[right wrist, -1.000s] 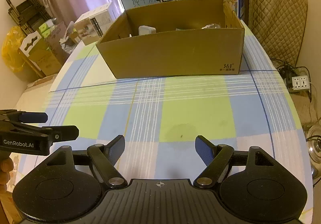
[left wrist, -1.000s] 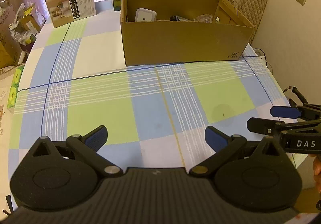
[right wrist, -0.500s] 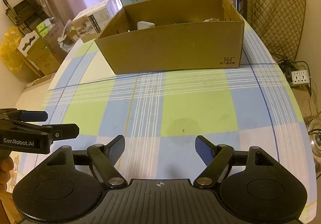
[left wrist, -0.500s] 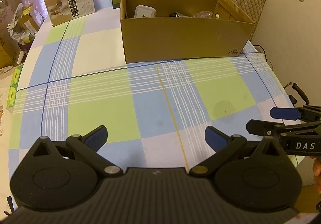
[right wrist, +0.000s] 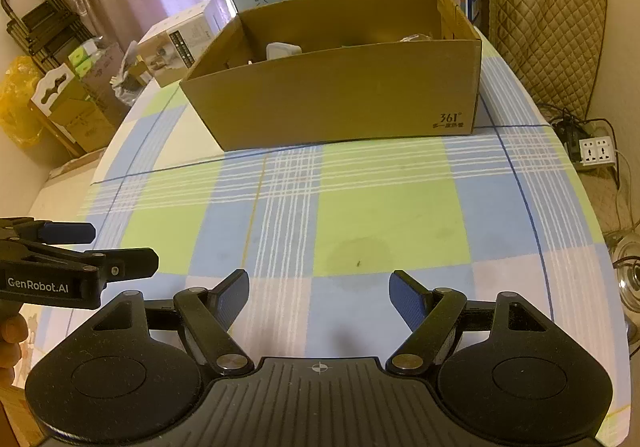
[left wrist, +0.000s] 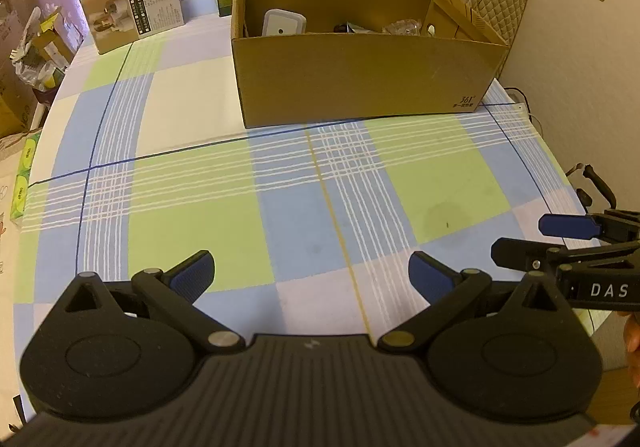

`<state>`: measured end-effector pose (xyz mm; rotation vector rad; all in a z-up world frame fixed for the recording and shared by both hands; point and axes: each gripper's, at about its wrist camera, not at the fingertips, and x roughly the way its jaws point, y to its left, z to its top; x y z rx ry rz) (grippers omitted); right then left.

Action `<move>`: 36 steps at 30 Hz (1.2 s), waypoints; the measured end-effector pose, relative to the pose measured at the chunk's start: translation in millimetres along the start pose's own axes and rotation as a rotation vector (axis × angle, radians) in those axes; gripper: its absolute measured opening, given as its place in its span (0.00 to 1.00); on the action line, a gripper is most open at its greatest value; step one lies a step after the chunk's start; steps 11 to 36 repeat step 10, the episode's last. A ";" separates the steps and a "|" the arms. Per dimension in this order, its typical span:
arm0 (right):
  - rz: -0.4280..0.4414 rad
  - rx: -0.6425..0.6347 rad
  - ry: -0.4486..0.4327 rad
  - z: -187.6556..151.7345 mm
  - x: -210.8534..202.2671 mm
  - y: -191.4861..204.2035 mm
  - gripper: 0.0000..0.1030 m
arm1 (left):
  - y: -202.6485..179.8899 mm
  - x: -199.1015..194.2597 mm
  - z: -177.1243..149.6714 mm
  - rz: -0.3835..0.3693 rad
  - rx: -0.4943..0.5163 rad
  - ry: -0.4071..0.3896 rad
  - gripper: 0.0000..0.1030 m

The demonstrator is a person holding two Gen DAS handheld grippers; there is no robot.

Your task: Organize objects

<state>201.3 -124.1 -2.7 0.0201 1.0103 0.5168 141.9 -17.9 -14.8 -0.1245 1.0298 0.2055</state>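
Cardboard box [left wrist: 360, 79] sits at far side of the checked cloth [left wrist: 280, 207], a white container [left wrist: 283, 23] inside. We hold L gripper [left wrist: 312, 273] and R gripper [right wrist: 319, 297] side by side, tilted down over the near cloth, both w/ jaws wide, nothing between.

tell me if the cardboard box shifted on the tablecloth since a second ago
No. The cardboard box sits with its front bottom edge along the same dark blue line of the checked tablecloth as before; only the camera framing drifts slightly.
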 end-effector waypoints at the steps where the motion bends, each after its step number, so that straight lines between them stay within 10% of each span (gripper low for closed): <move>1: 0.001 0.000 0.001 0.2 0.2 -0.4 0.72 | -0.5 0.4 0.8 0.000 0.001 0.001 0.99; 36: 0.005 0.001 0.005 6.0 4.9 -9.0 0.72 | -6.2 5.3 7.1 0.005 0.006 -0.002 0.99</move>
